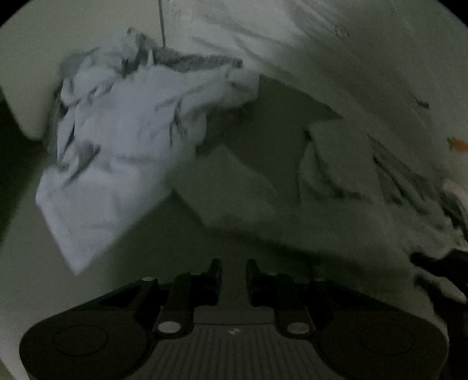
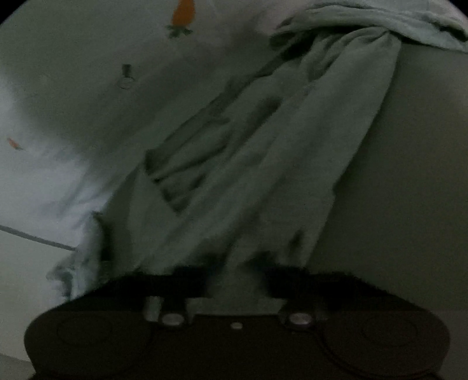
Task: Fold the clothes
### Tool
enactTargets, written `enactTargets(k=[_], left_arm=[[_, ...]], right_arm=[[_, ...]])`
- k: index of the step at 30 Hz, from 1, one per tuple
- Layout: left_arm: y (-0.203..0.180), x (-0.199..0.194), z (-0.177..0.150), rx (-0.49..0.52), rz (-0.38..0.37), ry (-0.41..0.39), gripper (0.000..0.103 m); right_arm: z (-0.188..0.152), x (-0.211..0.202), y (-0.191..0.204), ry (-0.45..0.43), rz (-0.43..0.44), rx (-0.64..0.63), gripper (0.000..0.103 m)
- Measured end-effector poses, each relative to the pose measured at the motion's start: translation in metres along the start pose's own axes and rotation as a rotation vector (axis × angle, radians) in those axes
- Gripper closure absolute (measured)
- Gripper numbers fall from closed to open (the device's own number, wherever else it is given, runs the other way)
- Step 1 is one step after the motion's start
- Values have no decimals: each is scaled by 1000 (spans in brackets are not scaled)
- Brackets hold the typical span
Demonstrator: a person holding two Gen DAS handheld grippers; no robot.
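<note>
The scene is dim. In the left wrist view a crumpled pale blue-white garment (image 1: 117, 146) lies on a light bed surface, ahead and to the left. My left gripper (image 1: 233, 277) is open and empty, its black fingers (image 1: 215, 277) a small gap apart, over a flat pale green cloth (image 1: 292, 228). In the right wrist view the same pale green garment (image 2: 263, 163) hangs in long folds from my right gripper (image 2: 234, 280), which is shut on its bunched edge. The cloth covers the fingertips.
A white sheet with orange carrot prints (image 2: 182, 14) covers the bed. The other gripper's dark body (image 1: 441, 271) shows at the right edge of the left wrist view. A thin cord (image 1: 161, 23) runs up at the top.
</note>
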State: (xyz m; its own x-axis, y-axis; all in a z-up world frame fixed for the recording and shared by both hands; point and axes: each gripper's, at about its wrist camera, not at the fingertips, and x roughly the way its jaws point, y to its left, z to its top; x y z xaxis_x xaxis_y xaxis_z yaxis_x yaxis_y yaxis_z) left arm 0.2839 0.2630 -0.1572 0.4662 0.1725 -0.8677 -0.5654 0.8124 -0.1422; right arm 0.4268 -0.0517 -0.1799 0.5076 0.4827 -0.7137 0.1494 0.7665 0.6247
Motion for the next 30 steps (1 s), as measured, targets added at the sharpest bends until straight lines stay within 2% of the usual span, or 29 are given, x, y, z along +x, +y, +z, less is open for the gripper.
enactTargets(k=[2,6,10,14,18,21,22,24,25,26,27,28,30], left_arm=[[-2,-16,0,18,-4,-24,81],[-16,-40,5,50,0,-93,78],[-32,-66,-1,67,-15,-148,78],[-47,-78,-17,82,-26,-173,74],[-60,-78,-32,104,-20,-156,72],[-67,-75,-37,123,-10,-145,71],[-69,-73,-38,126,-11,-140,67],[-72,-67,-39,131,-22,-119,63],[-74,-63,-39,135,-27,-108,62],[-77,-58,-39,141,-33,-97,61],[-81,-52,-38,149,-39,-83,60],[-85,-46,-38,161,-50,-70,55],[-97,-32,-36,191,-79,-41,46]], right_arm=[[-3,-14,-6,-28,25,36,99],[-18,-91,-14,-117,33,-61,100],[-15,-185,-69,-255,-43,-74,100],[1,-288,-149,-504,-331,-97,101],[32,-348,-219,-647,-535,-111,101],[51,-357,-225,-772,-729,-187,101],[60,-352,-228,-792,-805,-215,101],[80,-338,-236,-726,-906,-200,98],[85,-332,-240,-694,-899,-146,95],[84,-325,-241,-671,-853,-111,94],[82,-318,-242,-647,-807,-76,88],[81,-311,-243,-623,-761,-41,73],[67,-290,-237,-583,-698,-20,60]])
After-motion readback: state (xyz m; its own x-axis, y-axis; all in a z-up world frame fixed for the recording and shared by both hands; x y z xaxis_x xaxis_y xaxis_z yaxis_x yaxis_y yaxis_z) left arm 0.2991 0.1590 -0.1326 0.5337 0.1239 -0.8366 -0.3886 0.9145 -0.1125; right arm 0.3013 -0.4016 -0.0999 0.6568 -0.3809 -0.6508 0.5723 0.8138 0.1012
